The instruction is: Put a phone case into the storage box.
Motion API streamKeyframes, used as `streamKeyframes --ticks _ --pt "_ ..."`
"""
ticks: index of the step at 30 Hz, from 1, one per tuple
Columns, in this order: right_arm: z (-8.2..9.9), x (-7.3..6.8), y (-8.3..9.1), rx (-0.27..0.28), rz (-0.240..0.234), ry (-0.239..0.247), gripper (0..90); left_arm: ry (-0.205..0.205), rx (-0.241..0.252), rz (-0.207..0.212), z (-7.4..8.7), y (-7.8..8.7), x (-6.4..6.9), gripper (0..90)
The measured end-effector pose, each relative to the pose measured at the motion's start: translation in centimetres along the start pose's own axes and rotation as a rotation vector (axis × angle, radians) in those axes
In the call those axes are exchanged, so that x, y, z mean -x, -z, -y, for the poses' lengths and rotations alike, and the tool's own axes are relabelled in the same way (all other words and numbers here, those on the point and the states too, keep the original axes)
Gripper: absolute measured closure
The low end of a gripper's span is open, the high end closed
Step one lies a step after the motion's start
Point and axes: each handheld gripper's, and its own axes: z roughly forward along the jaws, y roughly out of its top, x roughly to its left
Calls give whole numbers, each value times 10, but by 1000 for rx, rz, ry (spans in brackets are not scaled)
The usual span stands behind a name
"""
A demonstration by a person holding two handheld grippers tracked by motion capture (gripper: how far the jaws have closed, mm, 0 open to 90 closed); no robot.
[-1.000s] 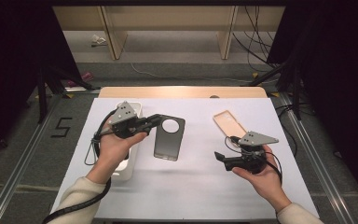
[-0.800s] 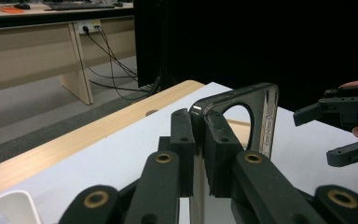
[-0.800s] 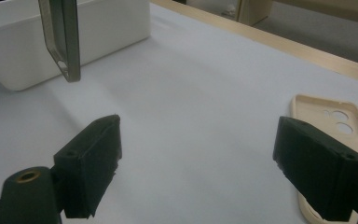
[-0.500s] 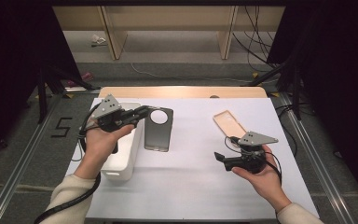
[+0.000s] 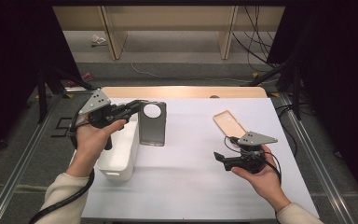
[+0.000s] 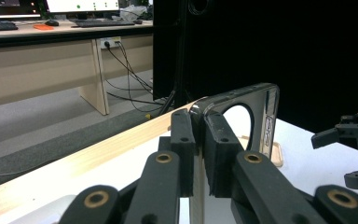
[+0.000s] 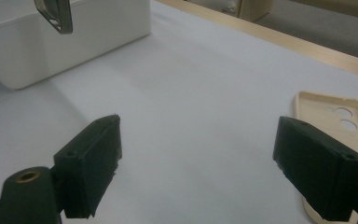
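White table (image 5: 191, 186): bin (image 5: 119, 154), beige case (image 5: 228, 122)

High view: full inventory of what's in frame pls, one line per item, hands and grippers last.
dark phone case: 1, dark grey with a round camera cutout, held off the table by its edge, beside the bin's right wall
beige phone case: 1, beige, lying open side up on the right part of the mat
bin: 1, white, rectangular, left part of the mat
mat: 1, white, covering the table
table: 1, light wood edge showing at the far side
left gripper: 1, black, jaws shut on the dark phone case
right gripper: 1, black, jaws open with nothing between them, near the beige phone case
hands: 2, left hand, right hand
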Motion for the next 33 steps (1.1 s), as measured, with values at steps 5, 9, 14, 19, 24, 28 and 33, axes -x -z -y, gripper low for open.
streamKeyframes --ticks 5,9,14,19,24,28,33 --pt "0 0 -1 0 -1 -2 162 7 11 -12 -3 5 -5 828" --pt "0 0 0 3 -1 -3 162 6 23 -21 -6 10 -8 828" --pt "0 0 -1 3 -2 -5 162 7 35 -35 -8 15 -13 828" --pt "0 0 -1 2 -2 -7 162 12 42 -48 -9 19 -17 828" --pt "0 0 -1 0 -2 -12 162 10 43 -57 -10 21 -18 828" --pt "0 0 -1 1 -1 -13 162 9 41 -69 -10 23 -21 828" --pt "0 1 -1 2 -1 -15 162 -2 40 -74 -11 25 -23 828"
